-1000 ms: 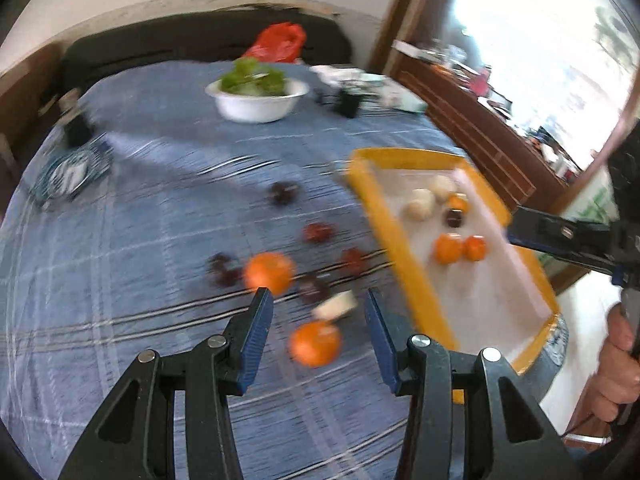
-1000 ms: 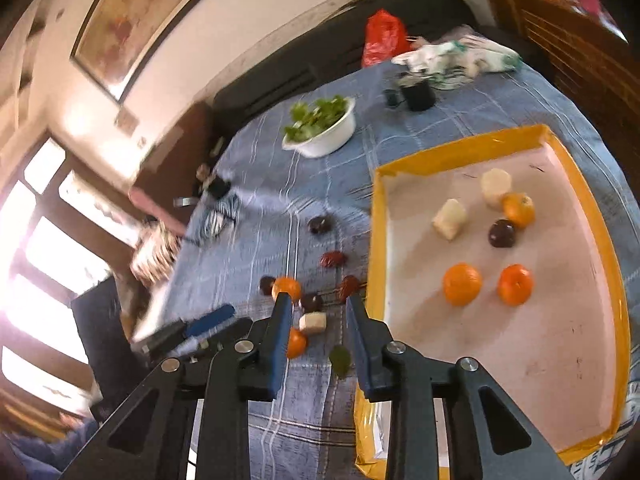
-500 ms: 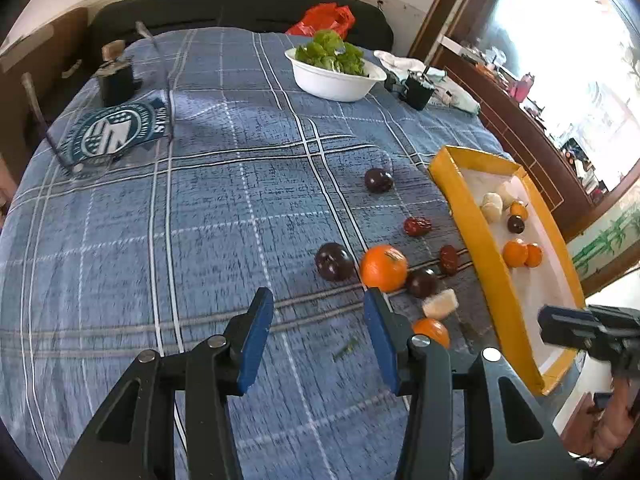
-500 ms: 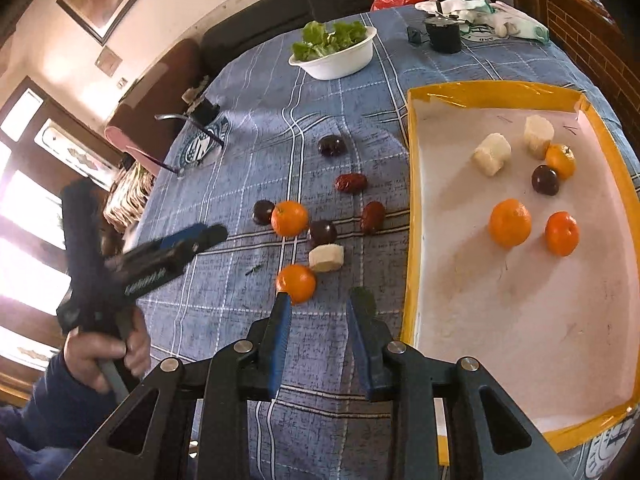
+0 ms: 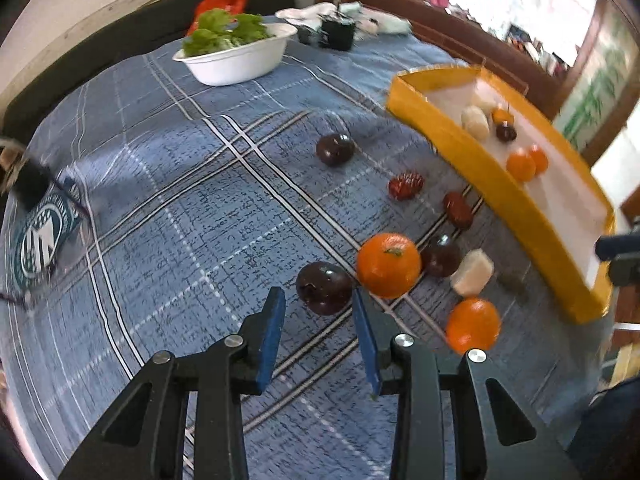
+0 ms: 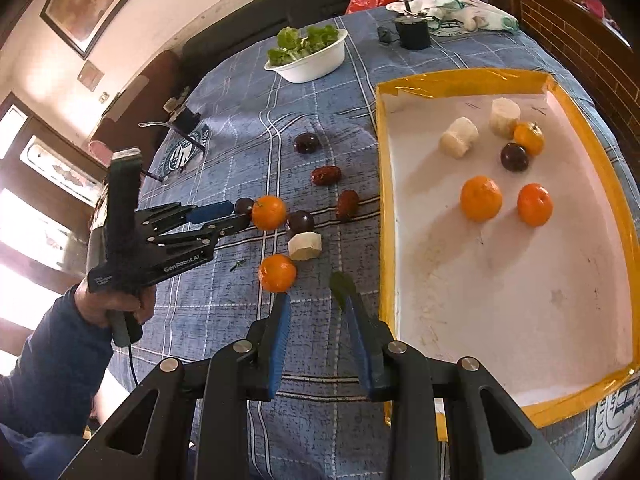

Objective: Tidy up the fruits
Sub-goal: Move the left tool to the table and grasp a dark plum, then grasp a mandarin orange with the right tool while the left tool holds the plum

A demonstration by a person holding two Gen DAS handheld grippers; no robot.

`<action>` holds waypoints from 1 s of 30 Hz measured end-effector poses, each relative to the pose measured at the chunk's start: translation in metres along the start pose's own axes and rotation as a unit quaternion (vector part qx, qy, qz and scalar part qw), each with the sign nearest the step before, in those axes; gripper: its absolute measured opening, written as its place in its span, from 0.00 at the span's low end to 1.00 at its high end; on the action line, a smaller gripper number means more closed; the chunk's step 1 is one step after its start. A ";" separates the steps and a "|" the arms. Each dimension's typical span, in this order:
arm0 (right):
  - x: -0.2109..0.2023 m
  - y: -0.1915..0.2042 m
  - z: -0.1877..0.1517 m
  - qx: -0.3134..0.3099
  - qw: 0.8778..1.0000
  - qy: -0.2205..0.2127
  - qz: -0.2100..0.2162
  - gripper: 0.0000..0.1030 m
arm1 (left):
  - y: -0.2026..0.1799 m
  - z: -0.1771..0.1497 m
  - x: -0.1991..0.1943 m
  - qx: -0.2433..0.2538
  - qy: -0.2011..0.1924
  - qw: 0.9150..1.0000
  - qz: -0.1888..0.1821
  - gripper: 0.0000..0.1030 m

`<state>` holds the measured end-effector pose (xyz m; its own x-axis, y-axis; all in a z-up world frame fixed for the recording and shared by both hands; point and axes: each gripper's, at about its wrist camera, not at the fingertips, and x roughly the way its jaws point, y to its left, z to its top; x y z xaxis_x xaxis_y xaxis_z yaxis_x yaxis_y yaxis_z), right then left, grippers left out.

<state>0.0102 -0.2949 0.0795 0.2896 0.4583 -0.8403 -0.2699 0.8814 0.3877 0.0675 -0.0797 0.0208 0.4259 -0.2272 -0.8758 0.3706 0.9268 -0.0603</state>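
My left gripper [image 5: 318, 312] has its jaws spread wide with nothing between them yet; the dark plum [image 5: 324, 287] sits low centre in the left wrist view, just ahead of the blue fingertips and partly framed by them. It is touching or nearly touching the big orange [image 5: 388, 265] to its right. In the right wrist view the same gripper [image 6: 236, 216] reaches in from the left edge, its tips at that plum and orange.

My right gripper [image 6: 316, 304] is also open and empty, hovering near the bottom centre of its frame, with a smaller orange [image 6: 277, 273] just beyond its left finger and a pale banana chunk [image 6: 305, 245] above that.

The yellow-rimmed tray [image 6: 384, 184] fills the right side of the frame and already holds two oranges, a plum, two banana pieces and a small orange fruit. Loose on the blue plaid tablecloth [image 5: 180, 208] remain three plums, two red dates [image 5: 405, 186], two oranges and the banana chunk.

I judge the plum to be light, smooth-skinned and apt to roll or squirt out of the pads, and soft enough to bruise. I would close across its widest middle, gently, keeping the right finger clear of the orange.
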 end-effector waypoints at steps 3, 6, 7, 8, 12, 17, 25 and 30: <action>0.000 0.001 -0.001 0.004 1.000 0.000 -0.001 0.31 | -0.002 0.002 0.003 0.016 -0.003 1.000 -0.009 0.33; 0.001 0.002 -0.003 0.004 1.000 0.000 -0.002 0.31 | -0.002 0.007 0.006 0.028 -0.011 0.999 -0.014 0.33; 0.001 0.003 -0.003 0.004 1.000 0.001 -0.002 0.31 | -0.001 0.008 0.007 0.029 -0.011 0.999 -0.016 0.33; 0.002 0.004 -0.004 0.004 1.000 0.001 -0.001 0.31 | -0.001 0.010 0.008 0.032 -0.013 0.999 -0.018 0.33; 0.006 0.009 -0.003 0.003 1.000 0.005 0.002 0.31 | -0.002 0.016 0.017 0.036 -0.015 0.999 -0.029 0.34; 0.015 0.015 0.000 -0.007 1.000 0.013 0.007 0.31 | -0.003 0.009 0.014 0.019 -0.035 0.999 -0.026 0.26; 0.044 0.032 0.003 -0.034 0.999 0.039 0.015 0.38 | -0.002 -0.029 -0.011 -0.057 -0.054 0.997 -0.024 0.26; 0.066 0.047 0.008 -0.049 0.997 0.051 0.014 0.43 | -0.008 -0.053 -0.030 -0.086 -0.059 0.994 -0.019 0.26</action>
<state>0.0236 -0.2225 0.0448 0.1870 0.4647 -0.8655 -0.3659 0.8506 0.3777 0.0079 -0.0643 0.0224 0.5115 -0.2864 -0.8102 0.2452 0.9523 -0.1818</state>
